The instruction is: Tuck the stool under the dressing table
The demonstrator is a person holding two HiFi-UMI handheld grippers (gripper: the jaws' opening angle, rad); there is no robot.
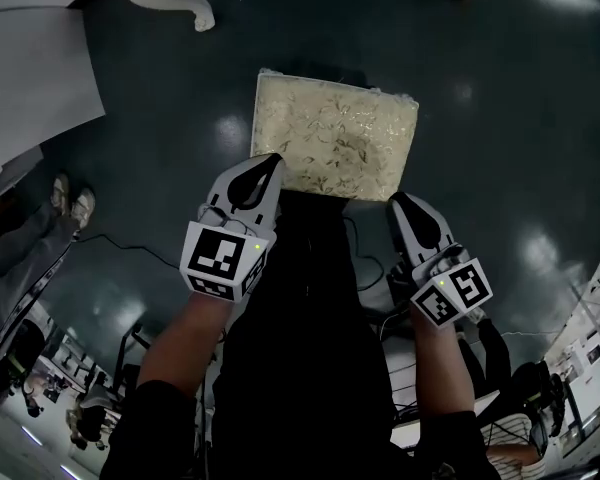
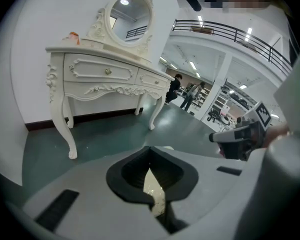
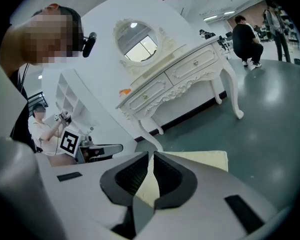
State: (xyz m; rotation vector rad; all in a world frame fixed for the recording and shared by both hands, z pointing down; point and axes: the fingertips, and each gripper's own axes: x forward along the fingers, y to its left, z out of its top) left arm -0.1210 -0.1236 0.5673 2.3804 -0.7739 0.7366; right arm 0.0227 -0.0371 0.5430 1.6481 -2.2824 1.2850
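The stool's cream, patterned cushion (image 1: pixel 335 133) lies on the dark floor just ahead of me, short of the white dressing table's curved legs (image 1: pixel 185 6). My left gripper (image 1: pixel 270 161) is shut and empty, its tip over the cushion's near left edge. My right gripper (image 1: pixel 400 201) is also shut and empty, just short of the near right corner. Whether either touches the stool I cannot tell. The left gripper view shows the dressing table (image 2: pixel 102 74) with its oval mirror (image 2: pixel 129 19) beyond shut jaws (image 2: pixel 150 150). The right gripper view shows the cushion (image 3: pixel 202 160) below the table (image 3: pixel 182 79).
A white panel (image 1: pixel 30 68) stands at the left and a cable (image 1: pixel 130 249) runs over the floor there. People stand far off in the hall (image 2: pixel 176 88), and one crouches past the table's right end (image 3: pixel 247 39). Dark green floor lies between stool and table.
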